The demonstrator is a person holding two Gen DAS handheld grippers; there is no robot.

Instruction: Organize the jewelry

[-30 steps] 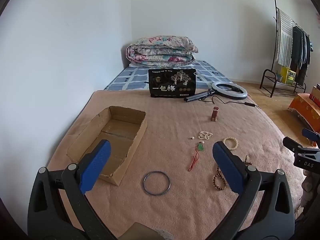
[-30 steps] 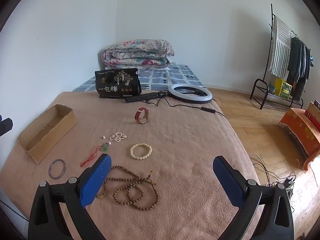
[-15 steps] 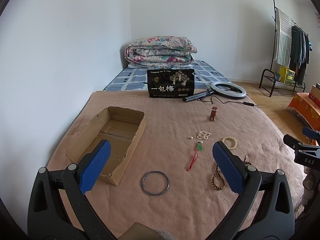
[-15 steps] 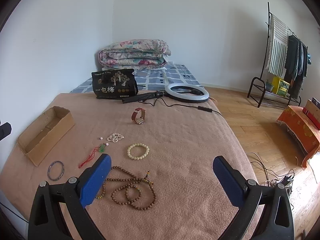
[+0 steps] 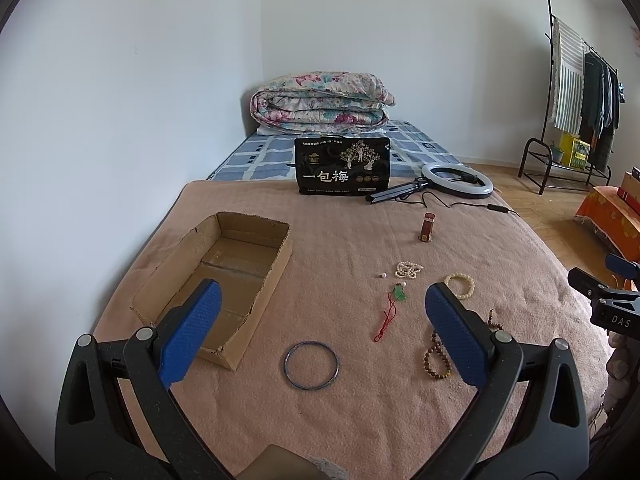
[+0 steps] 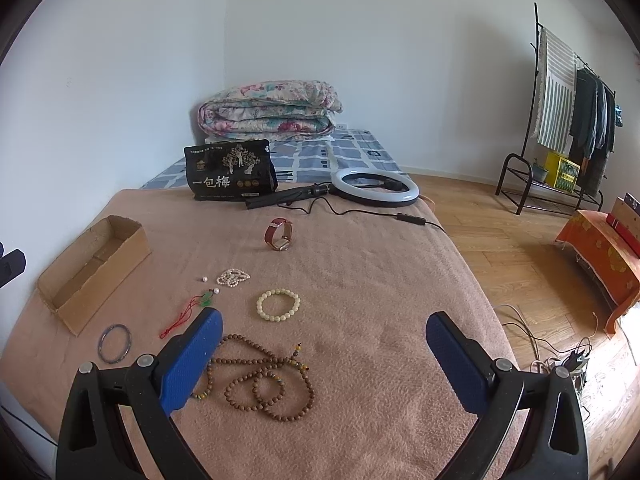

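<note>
Jewelry lies on a tan blanket: a blue bangle (image 5: 311, 365) (image 6: 115, 343), a green pendant on red cord (image 5: 390, 311) (image 6: 191, 309), a small pearl string (image 5: 409, 269) (image 6: 233, 277), a cream bead bracelet (image 5: 459, 286) (image 6: 278, 305), long brown prayer beads (image 6: 264, 384) (image 5: 437, 358) and a red-strap watch (image 5: 427, 227) (image 6: 279, 234). An open cardboard box (image 5: 224, 276) (image 6: 92, 272) sits at the left. My left gripper (image 5: 320, 320) is open above the bangle. My right gripper (image 6: 320, 354) is open above the prayer beads.
A black printed bag (image 5: 343, 166) (image 6: 230, 171), a ring light with tripod (image 5: 456, 176) (image 6: 376, 184) and a folded quilt (image 5: 320, 100) sit at the far end. A clothes rack (image 6: 568, 120) and wood floor (image 6: 520, 248) lie to the right.
Both views shifted slightly; both grippers stay open and empty. No jewelry has moved.
</note>
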